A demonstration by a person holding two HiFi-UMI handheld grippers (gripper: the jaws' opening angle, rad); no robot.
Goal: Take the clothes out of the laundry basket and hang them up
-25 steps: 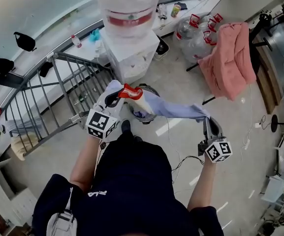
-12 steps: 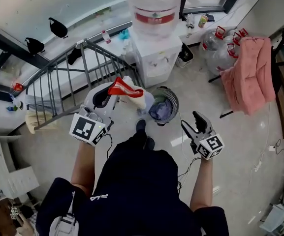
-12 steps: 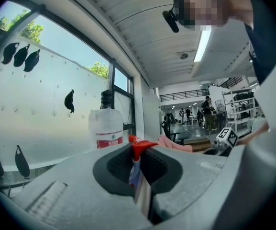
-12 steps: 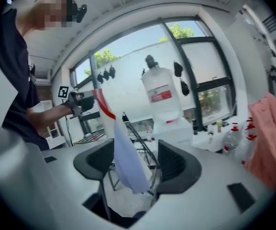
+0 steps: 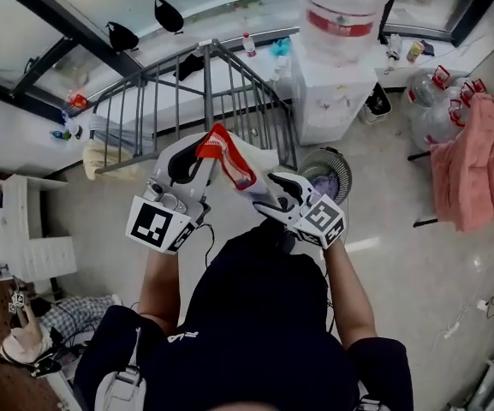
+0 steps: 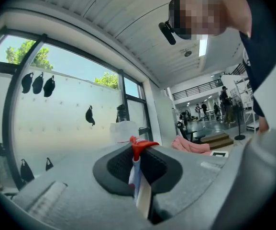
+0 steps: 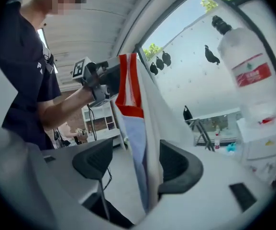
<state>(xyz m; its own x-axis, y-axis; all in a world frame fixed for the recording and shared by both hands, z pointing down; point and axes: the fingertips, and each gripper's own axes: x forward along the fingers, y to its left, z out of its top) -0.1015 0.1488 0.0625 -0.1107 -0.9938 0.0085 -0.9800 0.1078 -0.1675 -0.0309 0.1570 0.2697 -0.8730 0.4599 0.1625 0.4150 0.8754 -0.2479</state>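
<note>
Lifts left gripper (image 5: 202, 163) higher than a second ago, clamped on red-collared white-and-blue cloth garment (image 5: 231, 157); swings right gripper (image 5: 268, 193) in, jaws just opened wide astride it, unpinched; leaves hanging undone, more clothes (image 5: 330, 183) in round grey mesh laundry basket (image 5: 313, 157)

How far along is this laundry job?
Partly done, it seems. A pink cloth already hangs at the right. In hand: the left gripper is shut on a red-trimmed garment held up in the air. The right gripper has just been opening its fingers, and the garment hangs between them ungripped. Left: hanging this garment, plus the clothes in the basket.
</note>
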